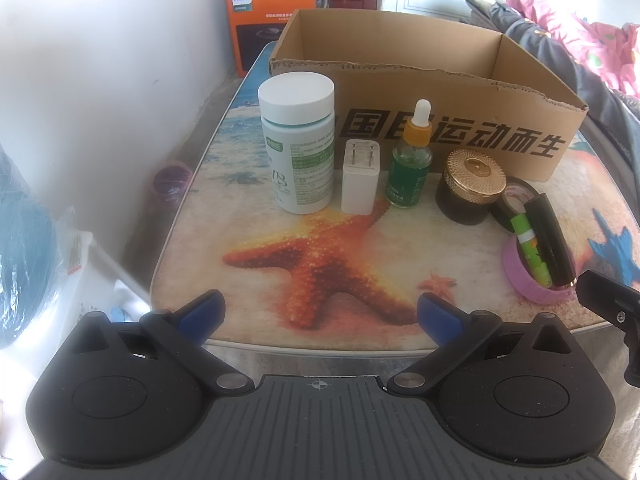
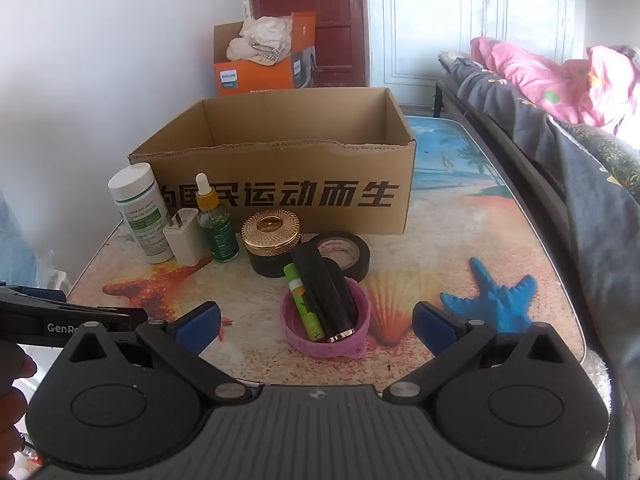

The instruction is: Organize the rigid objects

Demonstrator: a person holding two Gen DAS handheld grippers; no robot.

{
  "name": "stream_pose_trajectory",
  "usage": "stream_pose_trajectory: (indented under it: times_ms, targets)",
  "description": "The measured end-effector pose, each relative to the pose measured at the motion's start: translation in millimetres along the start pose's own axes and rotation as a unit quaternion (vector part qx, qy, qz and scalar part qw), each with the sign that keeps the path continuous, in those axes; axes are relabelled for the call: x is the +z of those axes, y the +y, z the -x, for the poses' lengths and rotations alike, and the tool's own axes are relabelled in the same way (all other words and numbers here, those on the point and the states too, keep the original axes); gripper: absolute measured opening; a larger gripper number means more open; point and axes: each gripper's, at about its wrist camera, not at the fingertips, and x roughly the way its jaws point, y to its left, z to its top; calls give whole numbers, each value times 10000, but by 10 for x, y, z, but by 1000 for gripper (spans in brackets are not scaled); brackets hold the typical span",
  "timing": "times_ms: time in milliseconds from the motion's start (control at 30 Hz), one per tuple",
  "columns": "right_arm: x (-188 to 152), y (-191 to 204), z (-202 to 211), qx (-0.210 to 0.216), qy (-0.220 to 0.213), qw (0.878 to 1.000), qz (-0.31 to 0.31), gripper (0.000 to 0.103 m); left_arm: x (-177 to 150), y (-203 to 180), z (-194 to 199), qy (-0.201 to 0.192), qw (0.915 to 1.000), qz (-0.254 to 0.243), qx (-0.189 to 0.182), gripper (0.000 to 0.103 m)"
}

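An open cardboard box (image 1: 440, 136) (image 2: 280, 196) stands at the back of the table. In front of it stand a white pill bottle (image 1: 298, 144) (image 2: 140, 212), a white charger plug (image 1: 360, 178) (image 2: 184, 236), a green dropper bottle (image 1: 410, 160) (image 2: 216, 224) and a gold-lidded dark jar (image 1: 472, 184) (image 2: 272, 242). A black tape roll (image 2: 348, 252) lies beside a pink lid (image 1: 528, 276) (image 2: 324, 320) that holds a green tube and a black tube. My left gripper (image 1: 320, 316) is open and empty at the table's near edge. My right gripper (image 2: 316, 322) is open and empty, just short of the pink lid.
The table (image 2: 460, 248) has a beach print with starfish. An orange Philips box (image 2: 256, 60) with cloth stands behind. A bed with pink and dark bedding (image 2: 560, 92) runs along the right. A white wall is on the left, with bags (image 1: 36, 248) below it.
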Motion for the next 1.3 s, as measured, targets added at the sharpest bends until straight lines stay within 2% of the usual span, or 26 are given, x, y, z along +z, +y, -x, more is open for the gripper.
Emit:
stream_pose_trajectory:
  times_ms: [1000, 1133, 1300]
  targets:
    - [37, -48, -149, 32, 63, 9999, -134, 103, 78, -18, -171, 214, 9998, -4, 9, 103]
    - [34, -95, -186, 45, 33, 9998, -165, 103, 107, -57, -214, 190, 9997, -67, -112, 103]
    - [56, -229, -210, 211, -143, 9995, -187, 103, 163, -143, -249, 84, 9985, -196, -507, 103]
